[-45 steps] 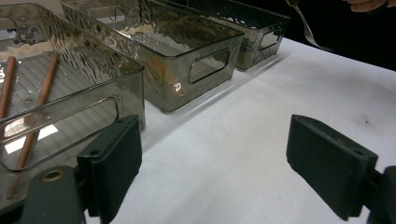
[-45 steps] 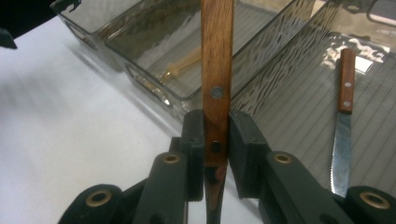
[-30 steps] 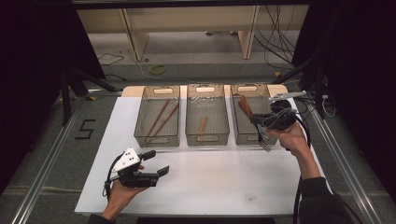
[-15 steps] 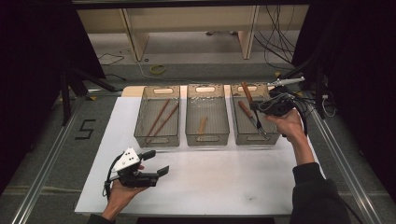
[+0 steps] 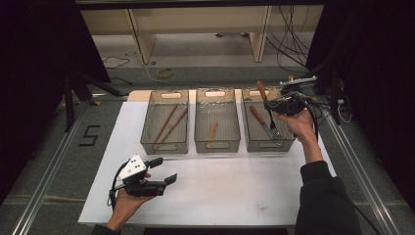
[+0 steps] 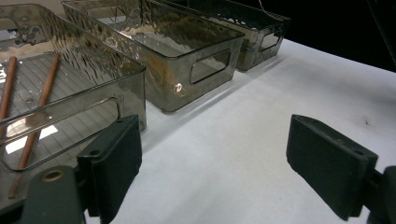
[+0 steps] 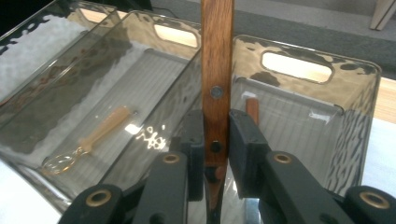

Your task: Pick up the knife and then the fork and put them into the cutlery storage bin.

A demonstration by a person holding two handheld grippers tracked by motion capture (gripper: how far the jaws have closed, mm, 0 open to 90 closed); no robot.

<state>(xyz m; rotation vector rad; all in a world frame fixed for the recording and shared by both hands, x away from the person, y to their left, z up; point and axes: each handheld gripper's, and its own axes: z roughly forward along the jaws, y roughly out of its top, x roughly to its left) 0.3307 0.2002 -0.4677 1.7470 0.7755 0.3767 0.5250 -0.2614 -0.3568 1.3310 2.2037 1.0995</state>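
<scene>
Bins stand in a row along the far edge of the table (image 5: pixel 254 196), seen from the high view: three smoky clear ones. The left bin (image 5: pixel 164 122) holds two brown sticks (image 5: pixel 169 123), the middle bin (image 5: pixel 217 120) a pale spoon (image 5: pixel 212 130), and the right bin (image 5: pixel 266 122) a fork (image 5: pixel 266 125) with a wooden handle. Over the right bin's far right corner the right gripper (image 5: pixel 272 104) holds a wooden-handled utensil (image 5: pixel 263 92), its handle tilting up and away. The left gripper (image 5: pixel 164 171) sits in the person's hand near the near left corner of the table, its jaws spread and holding nothing. On the floor left of the table a mark reads "5" (image 5: pixel 89 136).

From the left gripper view, the two black jaws stand wide apart over bare white table, with the left bin (image 6: pixel 70 93) and its sticks (image 6: pixel 32 121) just beyond.

From the right gripper view, the jaws are clenched on the riveted wooden handle of the utensil (image 7: pixel 216 84), which stands upright between them above the right bin (image 7: pixel 299 116); the spoon (image 7: pixel 93 137) lies in the middle bin (image 7: pixel 121 107).
</scene>
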